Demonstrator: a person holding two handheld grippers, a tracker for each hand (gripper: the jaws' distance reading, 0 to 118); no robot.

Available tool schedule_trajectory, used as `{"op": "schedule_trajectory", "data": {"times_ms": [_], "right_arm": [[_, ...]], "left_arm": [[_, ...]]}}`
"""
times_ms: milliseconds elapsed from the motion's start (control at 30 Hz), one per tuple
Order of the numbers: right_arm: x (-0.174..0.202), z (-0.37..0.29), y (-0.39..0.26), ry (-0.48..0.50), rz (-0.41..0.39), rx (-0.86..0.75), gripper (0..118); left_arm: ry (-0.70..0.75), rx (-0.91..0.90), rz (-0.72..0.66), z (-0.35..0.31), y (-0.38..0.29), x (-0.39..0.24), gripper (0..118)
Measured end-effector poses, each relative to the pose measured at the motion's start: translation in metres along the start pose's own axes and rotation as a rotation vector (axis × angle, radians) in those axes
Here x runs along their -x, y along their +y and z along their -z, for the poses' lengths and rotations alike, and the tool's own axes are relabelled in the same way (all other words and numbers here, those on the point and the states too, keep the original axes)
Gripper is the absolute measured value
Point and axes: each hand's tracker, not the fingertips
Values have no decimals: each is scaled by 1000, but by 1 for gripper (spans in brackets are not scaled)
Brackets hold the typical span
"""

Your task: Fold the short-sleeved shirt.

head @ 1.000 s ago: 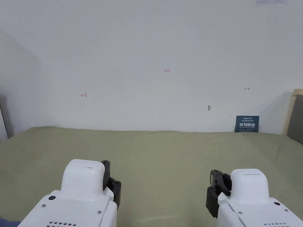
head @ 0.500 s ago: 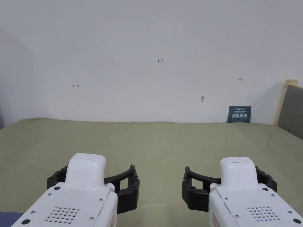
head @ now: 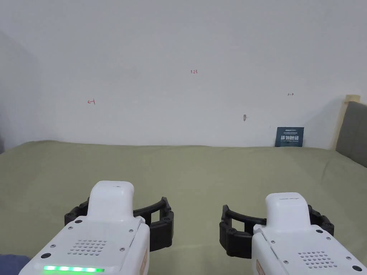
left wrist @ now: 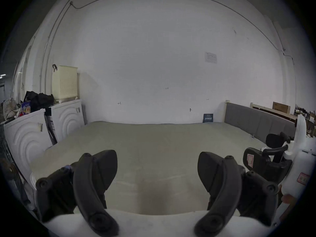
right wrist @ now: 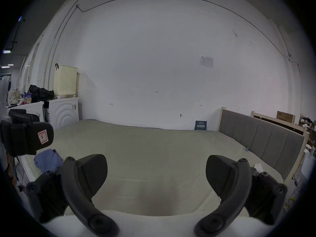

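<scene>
Though likely crumpled, shirt (right wrist: 48,160) lies left of jaws.

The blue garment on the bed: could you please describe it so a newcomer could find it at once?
Start from the big bed with the olive-green sheet. Go to its near left corner, beside the white cabinets. The crumpled blue garment lies there, the sheet's one blue thing.
</scene>
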Motion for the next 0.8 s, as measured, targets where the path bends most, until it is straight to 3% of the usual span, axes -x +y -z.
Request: {"op": "schedule_trajectory", "data": {"times_ms": [133,267,333,400,467,567,800], "right_arm": [[-5,1,-1,-4,11,4,114],[-8,4,3,32,89,51,114],[-8,6,5,-26,160,86,114],[-5,11,10,-117,157,154,114],[-6,12,11,-74,108,196,113],[-12,8,8,-20,160,138,113],[4,3,10,-62,-56,130,113]], "left_arm": [[-39,103,-25,4,1,1,102],[30,62,42,4,-4,-6,102],[30,62,37,4,-3,-6,102],[25,64,31,3,-2,-5,102],[24,62,23,3,-2,-4,102],[33,57,25,3,-1,-1,102],[47,55,18,3,2,2,102]]}}
